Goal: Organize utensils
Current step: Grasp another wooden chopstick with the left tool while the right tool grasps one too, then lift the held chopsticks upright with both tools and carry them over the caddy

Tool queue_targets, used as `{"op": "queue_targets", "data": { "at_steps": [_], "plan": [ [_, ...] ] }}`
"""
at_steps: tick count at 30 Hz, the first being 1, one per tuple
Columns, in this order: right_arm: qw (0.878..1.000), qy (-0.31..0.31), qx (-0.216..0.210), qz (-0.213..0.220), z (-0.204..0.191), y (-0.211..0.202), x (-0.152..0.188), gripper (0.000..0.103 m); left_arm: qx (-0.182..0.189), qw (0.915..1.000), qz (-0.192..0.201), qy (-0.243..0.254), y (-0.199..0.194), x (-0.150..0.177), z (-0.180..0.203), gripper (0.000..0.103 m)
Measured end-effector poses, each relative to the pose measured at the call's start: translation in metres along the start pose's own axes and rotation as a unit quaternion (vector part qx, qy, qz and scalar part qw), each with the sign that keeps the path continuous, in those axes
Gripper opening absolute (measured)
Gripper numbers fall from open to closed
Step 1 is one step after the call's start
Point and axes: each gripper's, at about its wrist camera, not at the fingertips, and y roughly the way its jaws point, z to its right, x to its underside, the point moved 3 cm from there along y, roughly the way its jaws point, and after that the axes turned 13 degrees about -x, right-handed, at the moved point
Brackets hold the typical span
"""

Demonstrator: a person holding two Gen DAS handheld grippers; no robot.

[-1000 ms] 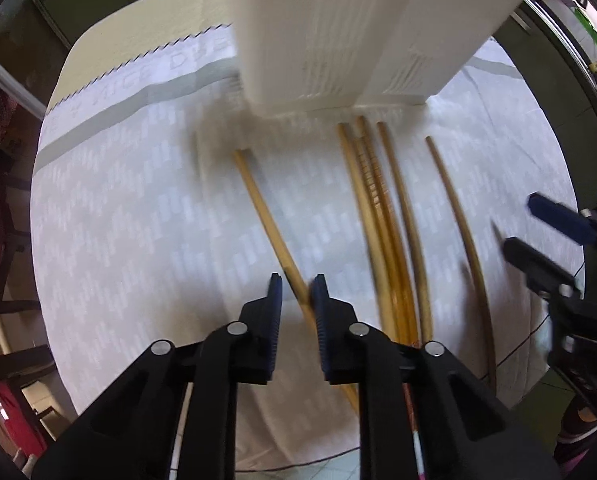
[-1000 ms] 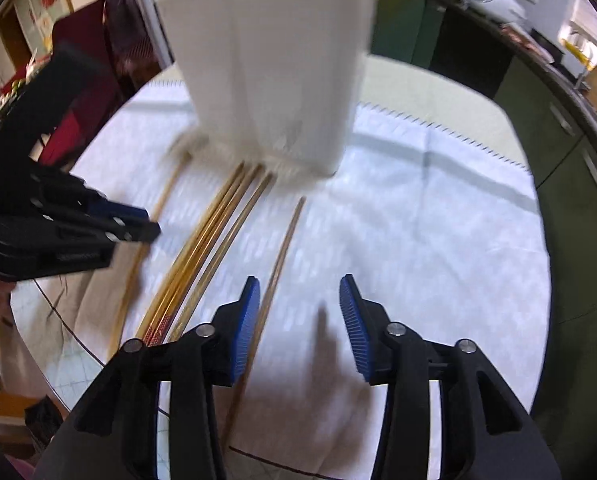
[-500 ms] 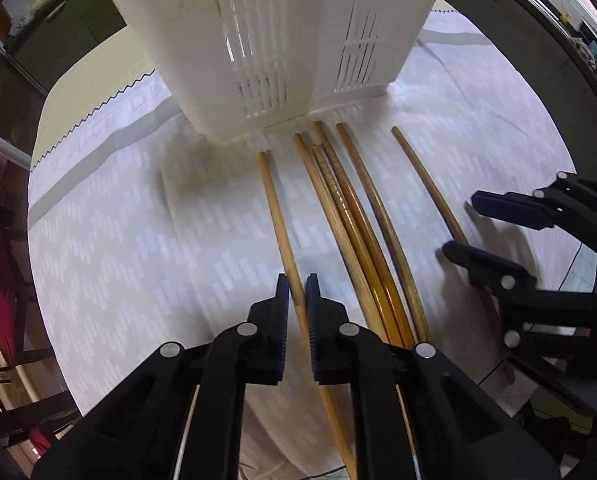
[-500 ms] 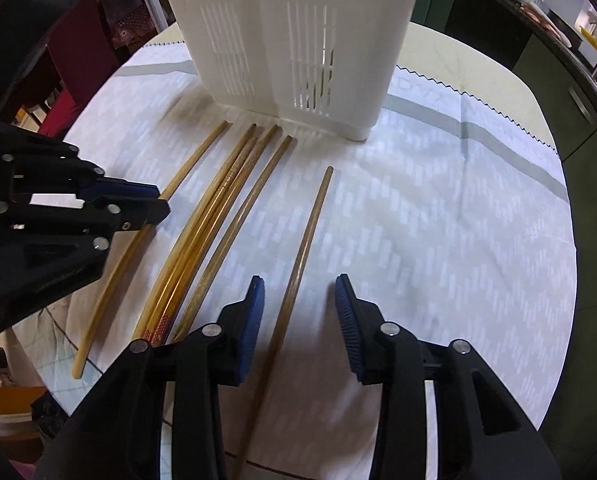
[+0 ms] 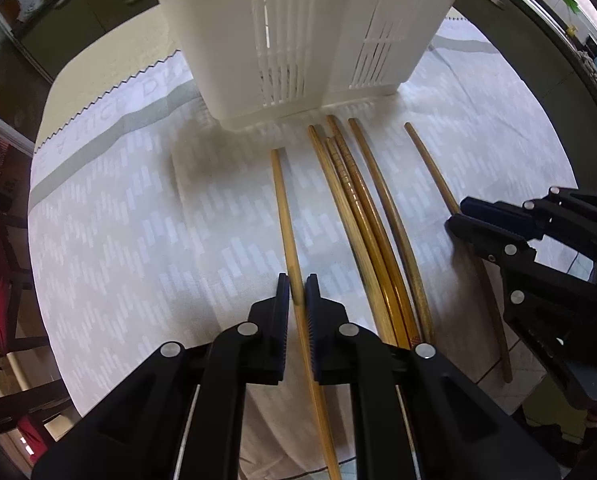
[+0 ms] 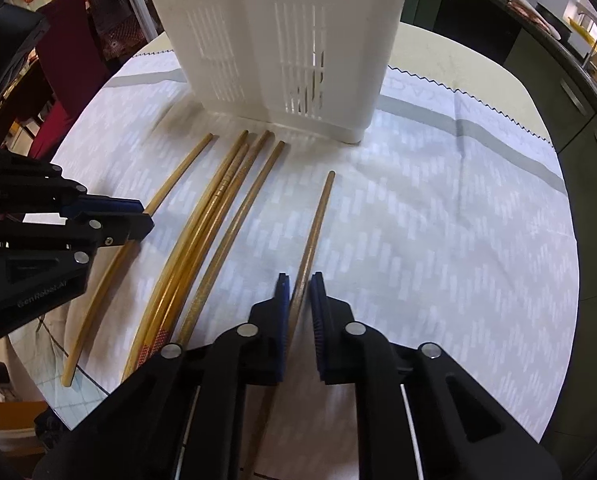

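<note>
Right tool (image 6: 297, 294) has closed onto the rightmost chopstick (image 6: 318, 216).

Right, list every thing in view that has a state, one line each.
Left gripper: jaws shut on the leftmost pale wooden chopstick.
Right gripper: jaws shut on the rightmost brown wooden chopstick.
Middle bundle of four wooden chopsticks: lying flat on the cloth, ungripped.
White slotted plastic utensil holder: upright on the white patterned tablecloth.
</note>
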Motion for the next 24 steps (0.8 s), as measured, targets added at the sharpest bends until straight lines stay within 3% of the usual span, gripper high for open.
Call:
{"op": "queue_targets", "data": {
  "at_steps": [12,24],
  "plan": [
    [0.999,0.025,-0.023,0.029,0.019,-0.021,0.008,0.007,0.018,0.9980,0.055,-0.023,-0.025,0.019,-0.006,0.006],
    [0.990,0.021,-0.053,0.126,0.012,-0.105,0.021,0.007,0.033,0.9904,0.130,-0.035,-0.091,0.040,-0.039,0.006]
  ]
}}
